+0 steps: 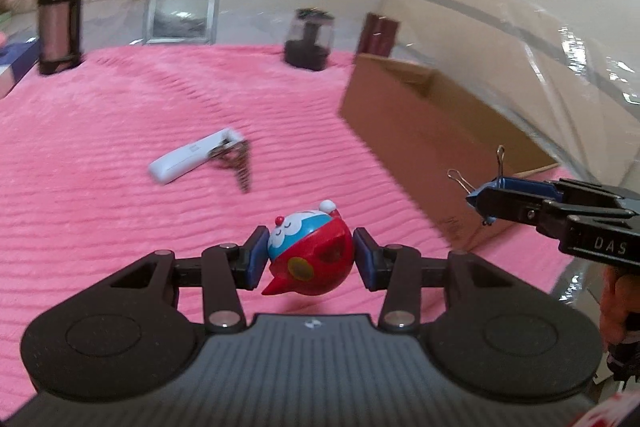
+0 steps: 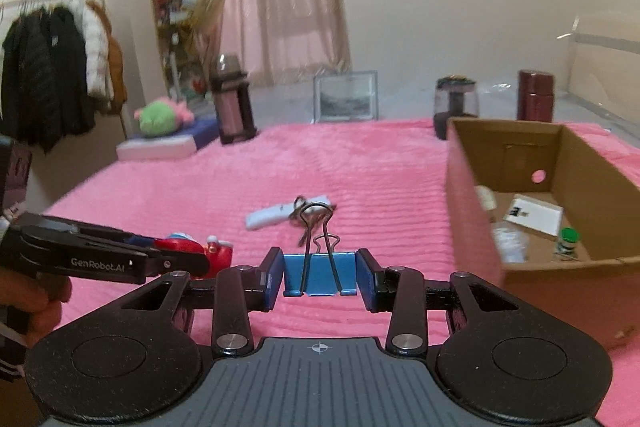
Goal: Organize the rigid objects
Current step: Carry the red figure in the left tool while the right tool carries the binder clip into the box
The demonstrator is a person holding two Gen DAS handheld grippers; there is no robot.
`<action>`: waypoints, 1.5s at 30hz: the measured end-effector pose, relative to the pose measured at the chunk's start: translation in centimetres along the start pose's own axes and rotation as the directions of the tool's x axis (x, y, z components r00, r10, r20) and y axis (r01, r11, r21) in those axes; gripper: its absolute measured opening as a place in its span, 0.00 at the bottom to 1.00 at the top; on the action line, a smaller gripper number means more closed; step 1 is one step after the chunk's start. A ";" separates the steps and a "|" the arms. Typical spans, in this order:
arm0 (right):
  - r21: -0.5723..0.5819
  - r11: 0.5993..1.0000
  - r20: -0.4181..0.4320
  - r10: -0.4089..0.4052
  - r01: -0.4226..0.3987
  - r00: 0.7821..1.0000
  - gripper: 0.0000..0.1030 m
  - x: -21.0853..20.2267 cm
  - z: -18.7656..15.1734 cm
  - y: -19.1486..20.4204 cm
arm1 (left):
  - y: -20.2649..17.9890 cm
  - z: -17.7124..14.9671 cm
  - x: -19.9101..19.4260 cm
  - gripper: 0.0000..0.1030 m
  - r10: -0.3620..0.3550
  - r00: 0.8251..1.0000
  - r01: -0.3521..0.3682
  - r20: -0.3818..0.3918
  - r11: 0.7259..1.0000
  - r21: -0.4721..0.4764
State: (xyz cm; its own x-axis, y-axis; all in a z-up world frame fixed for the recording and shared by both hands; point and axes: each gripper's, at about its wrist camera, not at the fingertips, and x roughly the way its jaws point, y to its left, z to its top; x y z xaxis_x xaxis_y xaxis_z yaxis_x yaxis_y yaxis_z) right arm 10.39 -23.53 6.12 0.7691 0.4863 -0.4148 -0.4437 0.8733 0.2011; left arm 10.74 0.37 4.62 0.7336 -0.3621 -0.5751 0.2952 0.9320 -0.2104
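Observation:
My left gripper (image 1: 310, 257) is shut on a round red, blue and white cartoon toy (image 1: 310, 255), held above the pink blanket (image 1: 120, 131). My right gripper (image 2: 319, 273) is shut on a blue binder clip (image 2: 319, 273) with its wire handles standing up. In the left wrist view the right gripper (image 1: 486, 205) hangs at the right, near the cardboard box (image 1: 400, 131). In the right wrist view the left gripper (image 2: 192, 261) shows at the left with the toy (image 2: 200, 249). A white stick with keys (image 2: 286, 215) lies on the blanket (image 2: 160, 195) ahead.
The open cardboard box (image 2: 472, 195) at right holds a card, a small green-capped bottle (image 2: 568, 243) and other small items. At the blanket's far edge stand a dark flask (image 2: 232, 99), a picture frame (image 2: 346, 95), a dark jar (image 2: 456, 103) and a maroon cylinder (image 2: 536, 95). A clear plastic sheet (image 1: 520, 27) rises behind the box.

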 end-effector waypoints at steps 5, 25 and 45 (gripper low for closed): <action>0.059 0.997 0.056 -0.050 0.047 0.997 0.35 -4.0 0.5 -3.5 | -3.7 1.3 0.4 0.39 -0.076 0.997 0.076 0.011 0.996 0.039; 0.001 0.990 0.037 -0.138 0.138 0.990 0.35 -8.9 5.8 -20.4 | -16.4 9.7 8.5 0.39 -0.308 0.950 0.307 -0.048 0.899 0.313; -0.501 0.842 -0.468 -0.068 -0.200 0.881 0.35 3.4 6.8 -22.6 | -22.7 13.5 22.9 0.39 -0.266 0.880 0.464 -0.394 0.662 0.588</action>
State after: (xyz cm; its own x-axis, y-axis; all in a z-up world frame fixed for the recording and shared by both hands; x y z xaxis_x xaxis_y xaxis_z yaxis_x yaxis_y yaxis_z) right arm 26.13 -41.42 6.19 0.4928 0.3551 -0.7944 -0.7581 0.6233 -0.1917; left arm 29.08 -29.33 6.86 0.3254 -0.5606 -0.7614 0.8960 0.4401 0.0589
